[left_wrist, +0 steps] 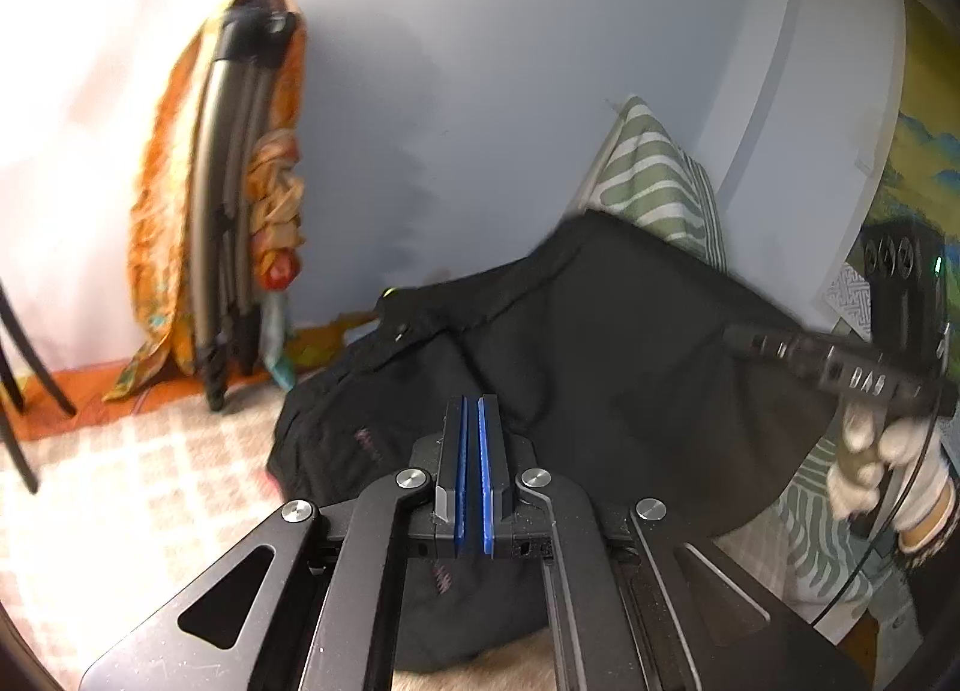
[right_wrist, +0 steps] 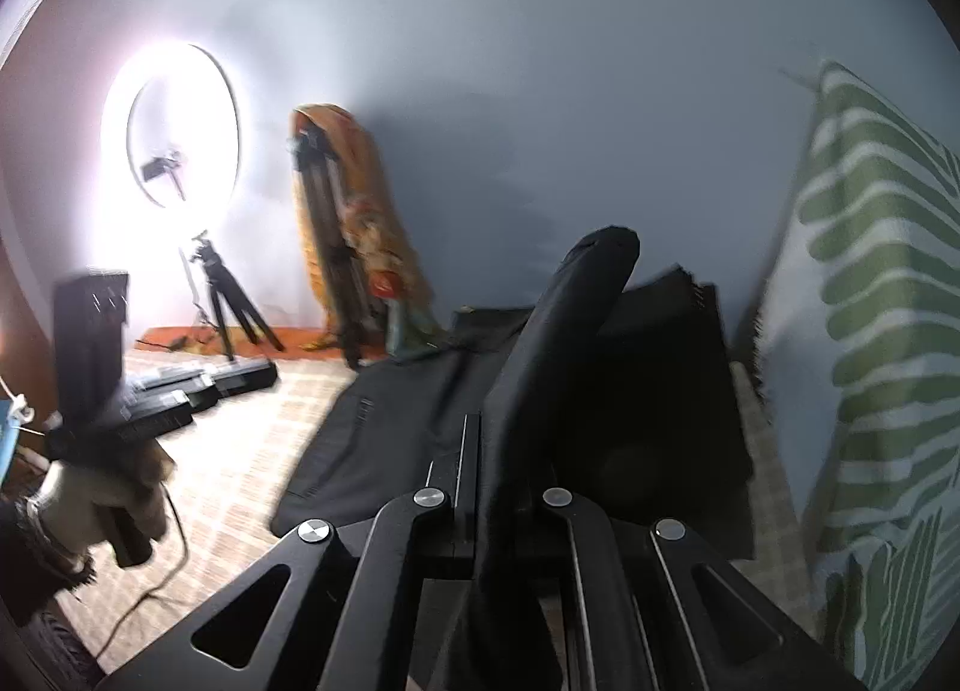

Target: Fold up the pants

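In the left wrist view, the left gripper (left_wrist: 472, 409) sits at 6 o'clock. Its two blue pads (left_wrist: 461, 469) are pressed close together with nothing between them. Just past them, the black pants (left_wrist: 600, 343) lie in a rumpled heap in the middle, on a checked mat (left_wrist: 150, 481). At 3 o'clock the right gripper (left_wrist: 840, 373) shows as a dark blurry bar, held by a hand in a white glove (left_wrist: 888, 469). A green striped pillow (left_wrist: 660, 175) leans on the wall at 1 o'clock. A folded tripod (left_wrist: 222, 199) draped with orange cloth (left_wrist: 162, 211) stands at 10 o'clock.

In the right wrist view, the right gripper (right_wrist: 498, 451) at 6 o'clock is pinching a thick fold of the black pants (right_wrist: 552, 367). The fold sticks up past the fingers, toward 12 o'clock. The rest of the pants spreads flat on the mat. At 9 o'clock is the left gripper (right_wrist: 96, 343), blurry. A bright ring light (right_wrist: 180, 127) glows at 10 o'clock.
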